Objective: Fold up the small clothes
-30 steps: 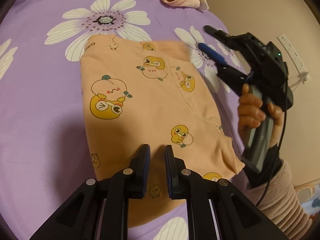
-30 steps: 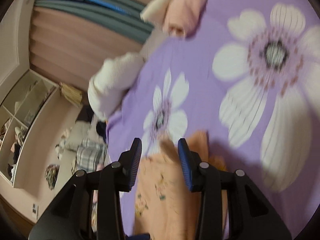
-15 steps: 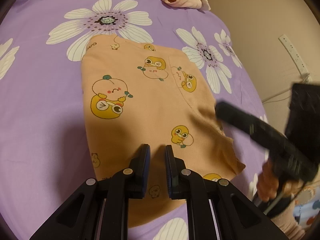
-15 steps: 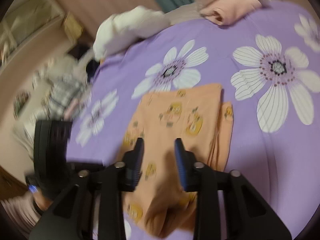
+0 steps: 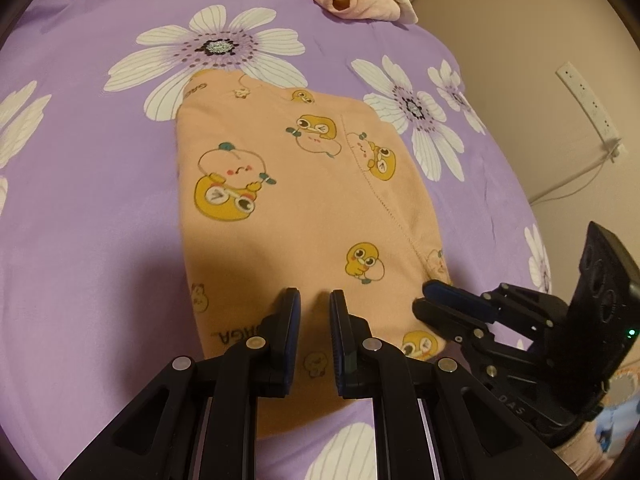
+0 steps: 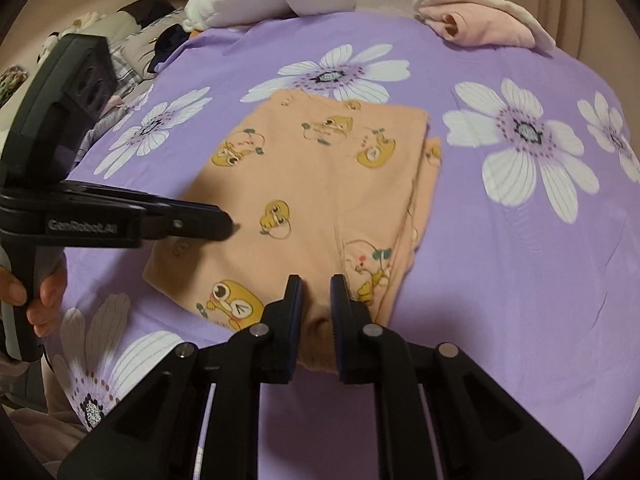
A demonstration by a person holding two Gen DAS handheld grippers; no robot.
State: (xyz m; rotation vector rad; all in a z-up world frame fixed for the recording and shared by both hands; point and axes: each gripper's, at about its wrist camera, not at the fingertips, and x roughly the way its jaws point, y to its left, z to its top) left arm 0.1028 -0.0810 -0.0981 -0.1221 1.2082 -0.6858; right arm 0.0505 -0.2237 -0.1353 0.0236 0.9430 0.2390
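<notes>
Peach garment (image 6: 320, 184) edge between closing right gripper (image 6: 316, 300) jaws

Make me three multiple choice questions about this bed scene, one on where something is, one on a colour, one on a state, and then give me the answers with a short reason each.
1. Where does the rolled pink garment lie?
A. at the far edge of the bedspread
B. on top of the peach garment
C. between the left gripper's fingers

2. What colour is the bedspread behind its white flowers?
A. green
B. purple
C. grey

3. How does the peach garment lie?
A. hung on a rack
B. crumpled in a ball
C. flat and folded, with a second layer showing along one edge

Answers:
1. A, it sits beyond the peach garment, by the bed's far edge.
2. B, the cloth around every flower is purple.
3. C, the right wrist view shows an under layer past the top layer's side.
</notes>
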